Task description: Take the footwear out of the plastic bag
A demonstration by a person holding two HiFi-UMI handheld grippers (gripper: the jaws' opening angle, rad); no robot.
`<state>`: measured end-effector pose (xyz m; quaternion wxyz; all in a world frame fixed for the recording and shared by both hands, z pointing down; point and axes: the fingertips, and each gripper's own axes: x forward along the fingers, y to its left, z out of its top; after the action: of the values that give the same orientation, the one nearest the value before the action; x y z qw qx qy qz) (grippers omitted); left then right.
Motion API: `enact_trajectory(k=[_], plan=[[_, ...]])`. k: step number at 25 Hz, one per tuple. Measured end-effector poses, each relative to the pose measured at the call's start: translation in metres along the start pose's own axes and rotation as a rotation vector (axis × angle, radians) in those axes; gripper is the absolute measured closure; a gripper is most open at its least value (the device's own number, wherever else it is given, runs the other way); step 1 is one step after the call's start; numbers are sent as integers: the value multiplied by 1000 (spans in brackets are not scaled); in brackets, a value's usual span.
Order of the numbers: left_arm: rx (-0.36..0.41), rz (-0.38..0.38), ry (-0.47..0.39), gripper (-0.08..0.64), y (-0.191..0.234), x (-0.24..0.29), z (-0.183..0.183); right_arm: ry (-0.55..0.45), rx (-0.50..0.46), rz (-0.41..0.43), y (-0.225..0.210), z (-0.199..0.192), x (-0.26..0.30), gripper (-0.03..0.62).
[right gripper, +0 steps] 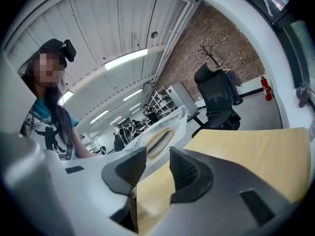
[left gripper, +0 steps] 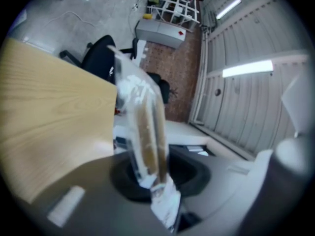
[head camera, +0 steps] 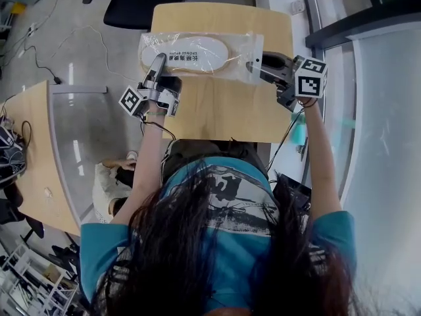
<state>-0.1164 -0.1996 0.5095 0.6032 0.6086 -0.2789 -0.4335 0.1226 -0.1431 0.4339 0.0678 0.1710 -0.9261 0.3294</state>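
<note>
wooden table [head camera: 223, 110], grey floor [head camera: 66, 45], left gripper [head camera: 158, 64] clamped on plastic bag [head camera: 197, 54], right gripper [head camera: 254, 67] fingers apart

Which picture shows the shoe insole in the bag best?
The head view: the whole insole shows from above, flat inside its plastic bag. The left gripper view sees it edge-on, a thin brown strip. The right gripper view catches only a small, distant piece.
</note>
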Motion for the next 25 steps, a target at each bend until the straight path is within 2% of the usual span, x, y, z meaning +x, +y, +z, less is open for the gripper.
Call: enact_trajectory(k=[4, 7, 12, 14, 16, 19, 22, 25], plan=[[11, -7, -29, 489, -6, -9, 15, -62, 5, -45, -4, 8, -5, 442], [15, -1, -38, 489, -6, -14, 20, -98, 15, -31, -2, 16, -7, 443], [72, 50, 26, 486, 0, -6, 6, -67, -79, -11, 10, 17, 1, 451], [44, 31, 36, 486, -3, 0, 0, -30, -99, 3, 14, 13, 7, 460], [4, 2, 33, 488, -6, 5, -6, 17, -67, 13, 13, 7, 13, 460], [-47, -37, 26, 489, -9, 10, -12, 73, 41, -16, 1, -3, 20, 459], [-97, -88, 16, 489, -14, 11, -15, 93, 158, -2, -2, -12, 22, 417], [-165, -130, -8, 488, -15, 11, -18, 84, 244, 28, 0, -16, 23, 403]])
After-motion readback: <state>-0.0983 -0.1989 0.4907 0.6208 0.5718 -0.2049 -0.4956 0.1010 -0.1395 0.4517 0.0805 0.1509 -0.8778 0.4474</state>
